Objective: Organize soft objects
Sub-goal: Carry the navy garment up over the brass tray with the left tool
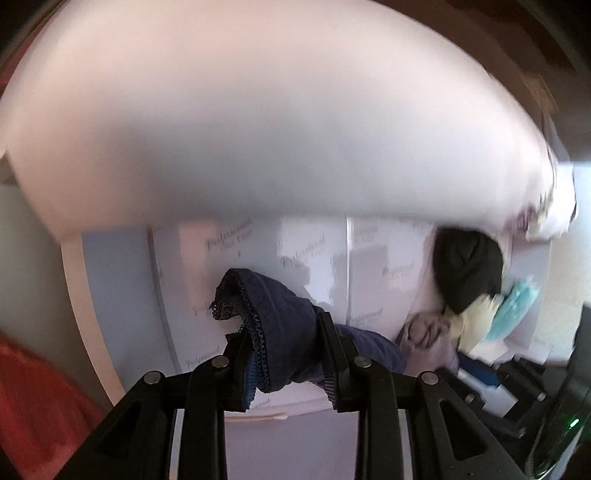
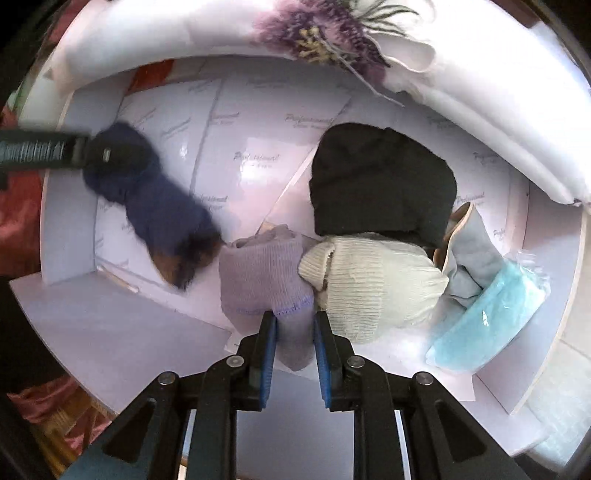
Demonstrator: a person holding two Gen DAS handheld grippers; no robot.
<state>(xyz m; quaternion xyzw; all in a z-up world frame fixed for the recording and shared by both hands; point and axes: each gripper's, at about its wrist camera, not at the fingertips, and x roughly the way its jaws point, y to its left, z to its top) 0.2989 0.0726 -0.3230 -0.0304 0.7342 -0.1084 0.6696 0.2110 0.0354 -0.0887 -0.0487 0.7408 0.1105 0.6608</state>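
My left gripper is shut on a navy blue lace-trimmed cloth and holds it over the paper-lined drawer floor. The same cloth hangs blurred from the left gripper in the right wrist view. My right gripper is closed around the end of a lilac knit sock. Beside it lie a cream knit sock, a black cloth bundle, a grey cloth and a light blue packet.
The white drawer has a white board with a purple flower print above it, filling the top of the left wrist view. Red fabric lies outside at the left. Black gear sits at the right.
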